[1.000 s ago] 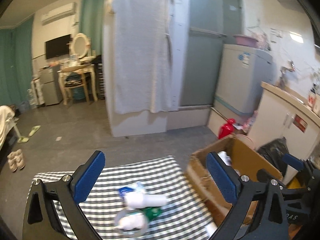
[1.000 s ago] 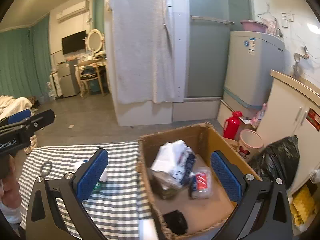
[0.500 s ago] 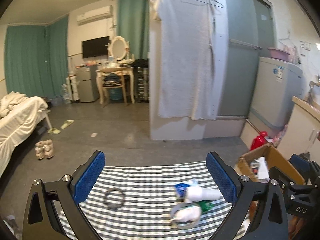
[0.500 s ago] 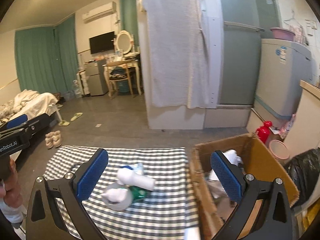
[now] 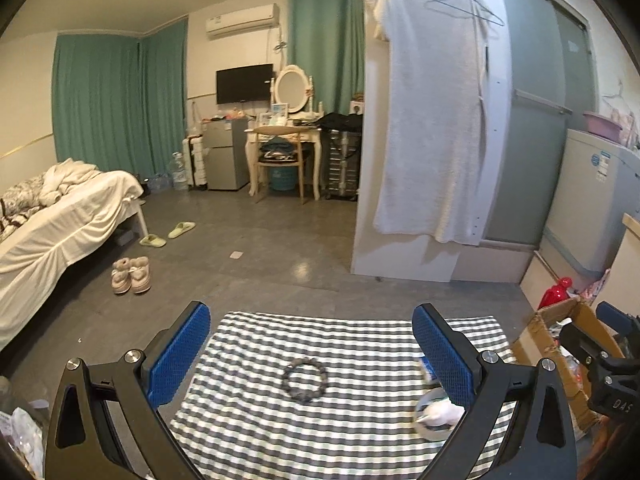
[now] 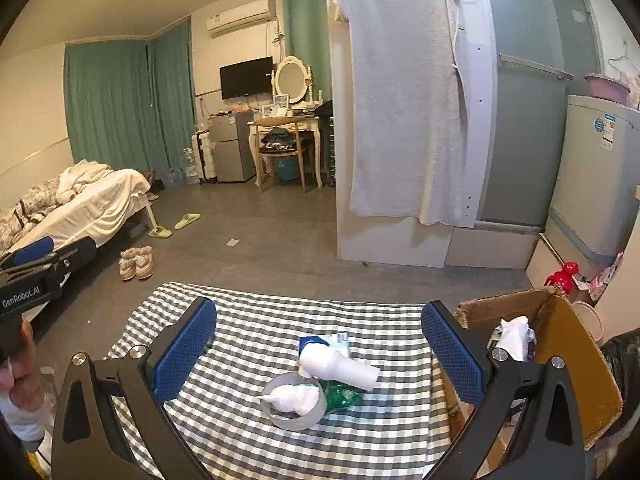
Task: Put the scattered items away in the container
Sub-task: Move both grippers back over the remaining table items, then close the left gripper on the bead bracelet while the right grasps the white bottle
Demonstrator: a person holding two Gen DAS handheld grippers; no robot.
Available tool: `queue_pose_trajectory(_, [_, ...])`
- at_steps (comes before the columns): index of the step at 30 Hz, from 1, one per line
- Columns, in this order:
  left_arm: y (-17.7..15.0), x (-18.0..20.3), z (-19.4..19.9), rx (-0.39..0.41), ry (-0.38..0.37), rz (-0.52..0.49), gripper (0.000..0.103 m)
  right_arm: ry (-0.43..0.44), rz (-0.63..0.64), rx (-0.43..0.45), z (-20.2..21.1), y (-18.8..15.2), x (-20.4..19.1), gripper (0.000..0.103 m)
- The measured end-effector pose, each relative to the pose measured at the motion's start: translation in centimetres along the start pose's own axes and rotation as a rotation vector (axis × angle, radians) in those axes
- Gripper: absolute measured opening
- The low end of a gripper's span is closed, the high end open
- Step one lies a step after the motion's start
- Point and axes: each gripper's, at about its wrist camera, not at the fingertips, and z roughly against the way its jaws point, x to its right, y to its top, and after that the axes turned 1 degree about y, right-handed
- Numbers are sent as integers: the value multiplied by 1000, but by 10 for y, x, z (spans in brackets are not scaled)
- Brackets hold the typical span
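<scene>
We see the left claw (image 5: 310, 344) spread wide and empty, hovering above the desk (image 5: 360, 328) with its checked cloth. A dark bead ring (image 5: 305, 379) lies flat on the cloth between its fingers, touching neither. The right claw (image 6: 319, 340) is also wide open, holding nothing. Between its fingers sits a small pile: a roll of tape (image 6: 294, 402) with a white wad (image 6: 294, 396) inside it, a white tube (image 6: 338, 366) just behind, a green wrapper (image 6: 340, 396) beside the tape, and a blue-white packet (image 6: 324, 340) at the back. The cardboard box (image 6: 568, 344) stands at the desk's right edge, open, with white items already inside. The pile is near the box; the ring is well apart from it.
</scene>
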Motion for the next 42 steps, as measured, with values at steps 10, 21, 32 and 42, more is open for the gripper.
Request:
queue_pose_trajectory(10, [-4, -18, -12, -28, -15, 25, 103, 7, -10, -27, -8, -3, -11, 103])
queue_pose_trajectory(21, [-5, -17, -44, -92, -46, -16, 103, -22, 13, -75, -29, 0, -22, 103])
queue_pose_trajectory(32, [-13, -22, -87, -224, -82, -38, 103, -57, 63, -271, -70, -6, -26, 103])
queue_pose_trajectory(42, [-36, -16, -120, -320, -100, -65, 103, -40, 96, -337, -93, -27, -34, 103])
